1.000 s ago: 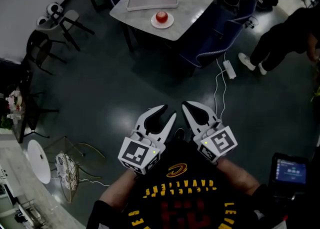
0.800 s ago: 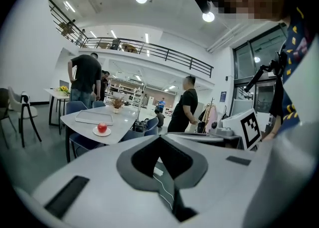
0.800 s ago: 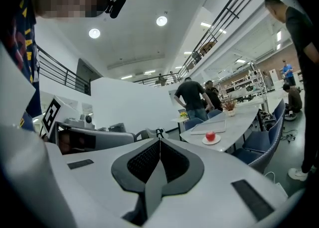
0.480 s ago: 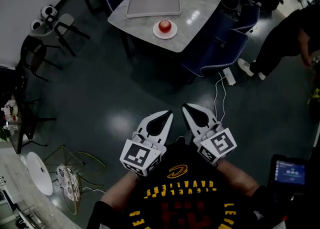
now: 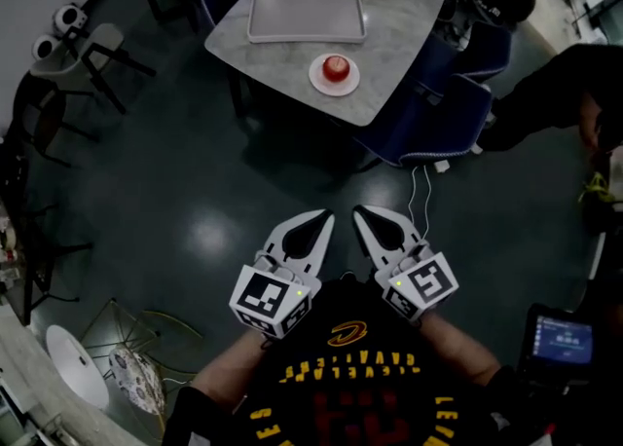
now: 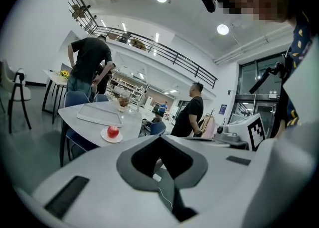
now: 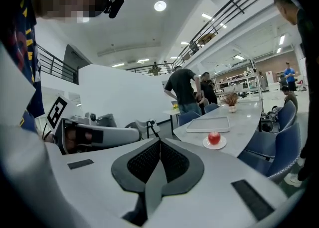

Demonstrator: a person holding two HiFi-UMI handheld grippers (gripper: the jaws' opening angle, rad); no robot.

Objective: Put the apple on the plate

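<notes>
A red apple (image 5: 336, 68) rests on a small white plate (image 5: 334, 84) near the front edge of a grey table (image 5: 409, 16); the same apple (image 6: 113, 131) (image 7: 214, 138) appears far off in both gripper views. My left gripper (image 5: 324, 217) and right gripper (image 5: 359, 212) hang side by side over the dark floor, well short of the table. Both are shut with nothing between their jaws.
A grey tray (image 5: 307, 16) lies on the table behind the plate. Blue chairs (image 5: 438, 118) stand at the table's right side, with a cable (image 5: 421, 196) on the floor below them. People stand beyond the table and at the right. A wire basket (image 5: 136, 356) sits at lower left.
The table with plate and apple has come nearer in the head view as I moved toward it. The left gripper's jaws stood apart a second ago and are now together.
</notes>
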